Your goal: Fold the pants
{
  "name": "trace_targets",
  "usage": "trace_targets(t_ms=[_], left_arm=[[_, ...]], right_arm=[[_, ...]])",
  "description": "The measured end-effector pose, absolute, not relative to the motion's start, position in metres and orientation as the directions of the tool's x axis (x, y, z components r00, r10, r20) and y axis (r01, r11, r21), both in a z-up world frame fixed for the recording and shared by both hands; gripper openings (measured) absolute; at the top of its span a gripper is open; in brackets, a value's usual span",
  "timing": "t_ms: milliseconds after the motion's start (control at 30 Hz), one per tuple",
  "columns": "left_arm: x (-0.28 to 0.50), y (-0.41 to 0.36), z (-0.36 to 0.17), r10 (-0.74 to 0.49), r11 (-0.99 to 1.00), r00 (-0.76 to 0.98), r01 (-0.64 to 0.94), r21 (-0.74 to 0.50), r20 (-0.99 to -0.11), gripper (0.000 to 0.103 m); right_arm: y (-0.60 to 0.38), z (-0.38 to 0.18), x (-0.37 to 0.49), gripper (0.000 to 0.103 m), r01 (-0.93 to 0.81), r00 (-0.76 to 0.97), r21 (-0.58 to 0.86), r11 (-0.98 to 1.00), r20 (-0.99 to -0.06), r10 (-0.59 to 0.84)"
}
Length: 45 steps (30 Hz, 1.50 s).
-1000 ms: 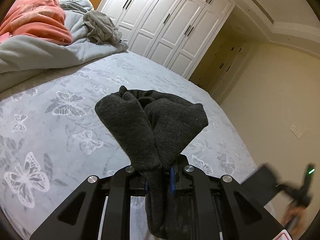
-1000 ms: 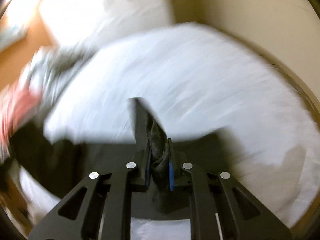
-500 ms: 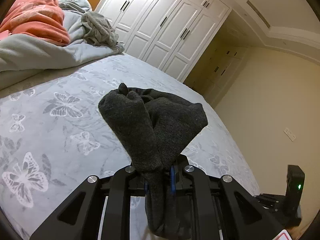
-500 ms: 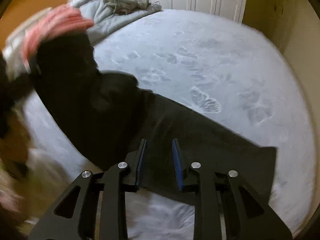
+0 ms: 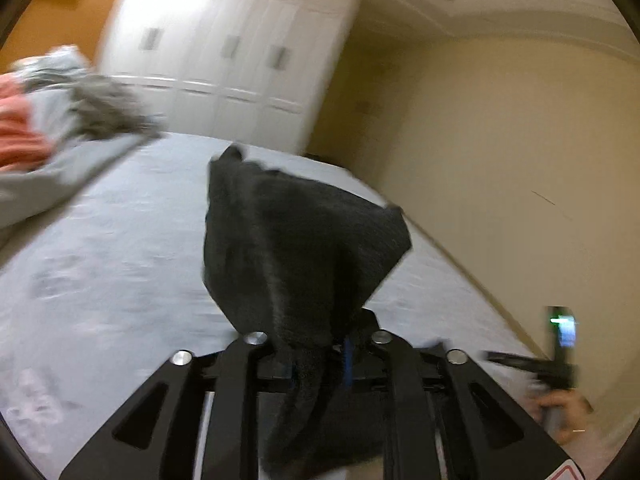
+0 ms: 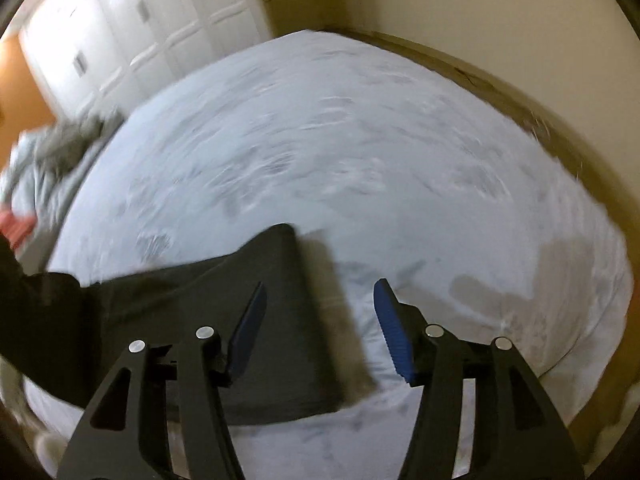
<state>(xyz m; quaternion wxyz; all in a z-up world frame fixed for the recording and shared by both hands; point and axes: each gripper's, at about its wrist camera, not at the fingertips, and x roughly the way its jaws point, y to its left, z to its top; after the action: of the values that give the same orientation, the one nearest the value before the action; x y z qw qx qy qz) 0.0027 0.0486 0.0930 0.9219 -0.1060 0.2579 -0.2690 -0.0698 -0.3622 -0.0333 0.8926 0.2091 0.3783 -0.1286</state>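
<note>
Dark grey pants (image 6: 256,320) lie partly flat, one end bunched and lifted.

- The right hand-held gripper (image 6: 318,320) has let go of the dark pants (image 6: 248,320); its jaws, clamped on the fabric a second ago, now stand wide apart above the leg end lying flat on the bed (image 6: 360,152)
- The left hand-held gripper's (image 5: 316,364) view has swung and blurred; the bunched pants (image 5: 300,248) now fan wider above its jaws

Below my right claw spreads the bed (image 6: 360,140), pale sheet blurred; the dark pants (image 6: 260,340) lie on it under my left finger, rumpled bedding (image 6: 52,160) far left.
</note>
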Motion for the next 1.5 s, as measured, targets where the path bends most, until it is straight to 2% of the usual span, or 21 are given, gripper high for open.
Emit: trace_targets(t_ms=[33,67,100,200,333,367,467,600,633,667,700,767,933,1033,1100,1167,1200,1233,1267,1400,1500], left_arm=[[0.003,0.023,0.090,-0.606,0.795,0.666,0.488,-0.360,-0.435,0.053],[0.003,0.004,0.084,-0.642,0.767,0.619,0.526,-0.368,-0.452,0.088],[0.000,-0.024,0.072,-0.646,0.760,0.592,0.556,-0.335,-0.482,0.092],[-0.020,-0.053,0.048,-0.592,0.788,0.622,0.581,-0.206,-0.512,0.091],[-0.032,-0.039,0.039,-0.562,0.809,0.649,0.560,-0.179,-0.513,0.091],[-0.031,-0.032,0.037,-0.536,0.827,0.669,0.538,-0.161,-0.515,0.091],[-0.021,-0.009,0.029,-0.484,0.868,0.707,0.462,-0.182,-0.516,0.091],[-0.002,0.027,0.023,-0.446,0.895,0.737,0.364,-0.258,-0.507,0.091],[0.003,0.038,0.022,-0.433,0.900,0.747,0.333,-0.280,-0.504,0.091],[0.007,0.044,0.021,-0.424,0.903,0.752,0.312,-0.295,-0.504,0.091],[0.011,0.052,0.021,-0.423,0.902,0.755,0.296,-0.314,-0.502,0.091],[0.018,0.068,0.019,-0.414,0.898,0.761,0.252,-0.361,-0.499,0.091],[0.025,0.090,0.019,-0.419,0.881,0.764,0.211,-0.423,-0.491,0.091],[0.028,0.083,0.015,-0.413,0.891,0.750,0.215,-0.400,-0.516,0.091],[0.034,0.069,0.004,-0.408,0.899,0.716,0.209,-0.384,-0.566,0.091],[0.037,0.054,-0.009,-0.412,0.905,0.667,0.219,-0.365,-0.621,0.091],[0.038,0.049,-0.015,-0.411,0.907,0.645,0.220,-0.358,-0.644,0.091],[0.040,0.042,-0.023,-0.407,0.911,0.618,0.219,-0.350,-0.672,0.091],[0.042,0.035,-0.032,-0.414,0.909,0.581,0.226,-0.350,-0.701,0.091],[0.052,0.022,-0.064,-0.461,0.886,0.467,0.199,-0.419,-0.754,0.091],[0.063,0.020,-0.096,-0.549,0.831,0.356,0.135,-0.540,-0.756,0.090]], right_arm=[[-0.368,-0.037,-0.069,0.056,0.409,0.658,0.288,0.866,-0.751,-0.061],[-0.370,-0.036,-0.067,0.055,0.386,0.672,0.324,0.864,-0.740,-0.023],[-0.370,-0.032,-0.066,0.055,0.354,0.692,0.343,0.870,-0.722,0.003],[-0.367,-0.025,-0.071,0.056,0.317,0.711,0.326,0.891,-0.703,0.004],[-0.353,-0.028,-0.064,0.056,0.205,0.711,0.359,0.911,-0.694,0.113],[-0.345,-0.027,-0.060,0.060,0.163,0.709,0.364,0.917,-0.690,0.148],[-0.319,-0.028,-0.040,0.075,0.069,0.677,0.354,0.933,-0.703,0.217],[-0.284,-0.051,0.001,0.076,0.008,0.561,0.271,0.962,-0.798,0.220],[-0.278,-0.061,0.010,0.071,0.010,0.526,0.266,0.964,-0.822,0.221],[-0.271,-0.071,0.019,0.051,0.004,0.490,0.276,0.961,-0.838,0.239],[-0.265,-0.079,0.023,0.049,-0.002,0.469,0.286,0.958,-0.846,0.254],[-0.251,-0.076,0.025,0.020,-0.047,0.491,0.222,0.974,-0.844,0.216],[-0.269,-0.005,-0.020,0.017,-0.084,0.665,0.333,0.939,-0.683,0.302],[-0.291,-0.018,-0.031,0.025,0.030,0.658,0.223,0.974,-0.738,0.148],[-0.306,-0.067,-0.020,0.028,0.132,0.517,0.105,0.986,-0.856,0.022],[-0.310,-0.064,-0.025,0.035,0.137,0.540,0.138,0.981,-0.840,0.042],[-0.311,-0.051,-0.029,0.042,0.135,0.579,0.146,0.980,-0.814,0.042],[-0.312,-0.034,-0.032,0.065,0.153,0.633,0.127,0.980,-0.774,0.001],[-0.312,-0.027,-0.032,0.078,0.165,0.656,0.115,0.980,-0.754,-0.022],[-0.311,-0.036,-0.003,0.081,0.122,0.604,0.099,0.988,-0.797,0.005],[-0.320,-0.078,0.010,0.085,0.123,0.514,0.189,0.974,-0.852,0.101]])
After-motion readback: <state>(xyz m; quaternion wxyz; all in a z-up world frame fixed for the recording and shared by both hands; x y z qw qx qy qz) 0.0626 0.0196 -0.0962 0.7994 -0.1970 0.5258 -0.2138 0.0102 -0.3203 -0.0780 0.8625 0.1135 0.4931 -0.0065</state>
